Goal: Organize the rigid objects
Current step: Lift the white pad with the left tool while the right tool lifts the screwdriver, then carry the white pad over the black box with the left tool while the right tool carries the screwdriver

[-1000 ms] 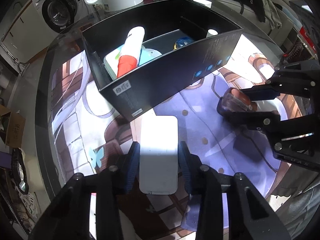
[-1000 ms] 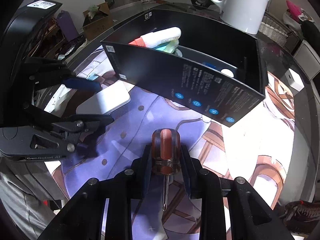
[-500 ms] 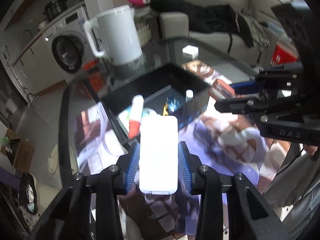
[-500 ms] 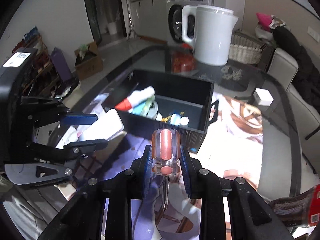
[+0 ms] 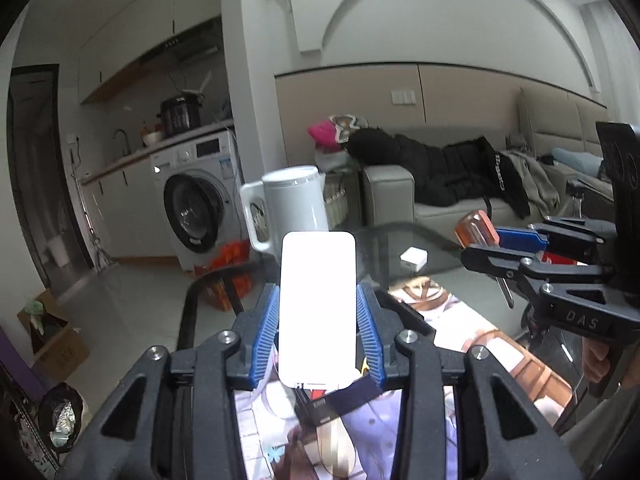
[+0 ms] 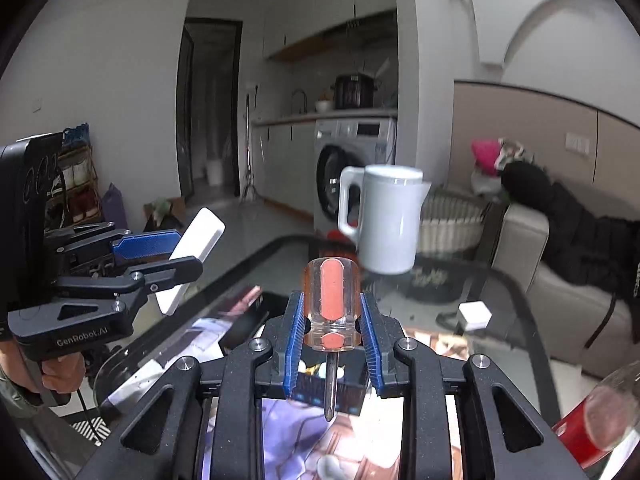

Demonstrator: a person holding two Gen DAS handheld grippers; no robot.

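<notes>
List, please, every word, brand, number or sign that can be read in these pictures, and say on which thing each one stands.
"DAS": on the body of the right gripper, seen from the left wrist.
"GenRobot.AI": on the body of the left gripper, seen from the right wrist.
Print on the black box: too small to read.
Label on the washing machine: too blurred to read.
White lettering on the black jacket: too blurred to read.

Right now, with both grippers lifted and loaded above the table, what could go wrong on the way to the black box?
The left gripper pinches only the lower part of the white flat case; the long free end could pivot or slip.

The right gripper holds the screwdriver by its smooth clear handle, so it might twist.

Both grippers hang close together over the glass table, so lowering at once toward the black box risks collision.
</notes>
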